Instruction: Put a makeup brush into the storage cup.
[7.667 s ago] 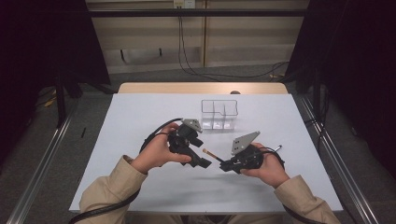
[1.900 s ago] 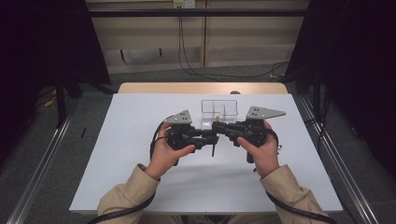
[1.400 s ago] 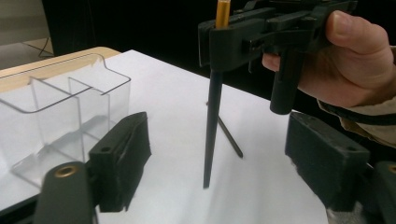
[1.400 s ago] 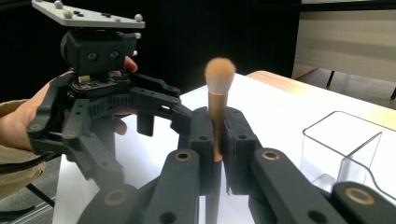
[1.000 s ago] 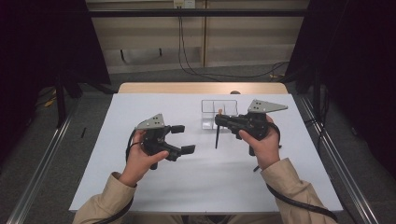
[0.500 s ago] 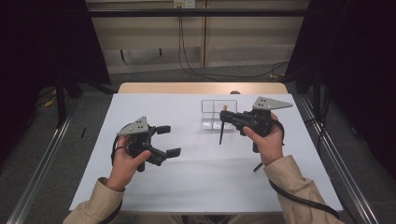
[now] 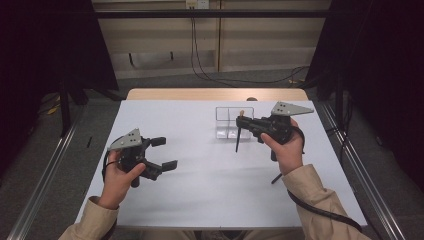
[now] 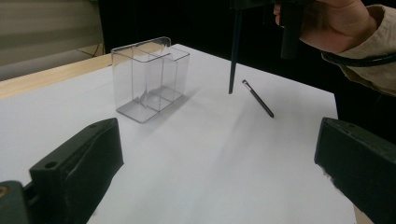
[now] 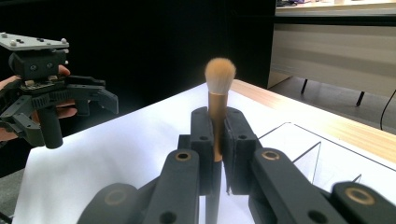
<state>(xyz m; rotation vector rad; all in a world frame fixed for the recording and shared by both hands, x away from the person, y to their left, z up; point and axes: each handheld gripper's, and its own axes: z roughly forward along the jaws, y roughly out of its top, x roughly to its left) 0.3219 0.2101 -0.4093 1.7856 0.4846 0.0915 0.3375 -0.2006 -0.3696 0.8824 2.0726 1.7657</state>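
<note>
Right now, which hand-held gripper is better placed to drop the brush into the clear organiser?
Right. The right hand-held gripper grips the makeup brush upright beside the clear organiser; the left hand-held gripper is open, empty and farther off.

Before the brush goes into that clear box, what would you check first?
1. Grip: right tool is shut on the makeup brush, bristles up: ok.
2. Brush angle: handle hangs near upright below the tool: ok.
3. Position: brush is beside the clear organizer, not over a compartment: not ok.
4. Compartments free: they look empty through the walls: ok.
5. Left tool open and well apart from the box: ok.
6. The thin black stick on the table is apart from the organizer: ok.
</note>
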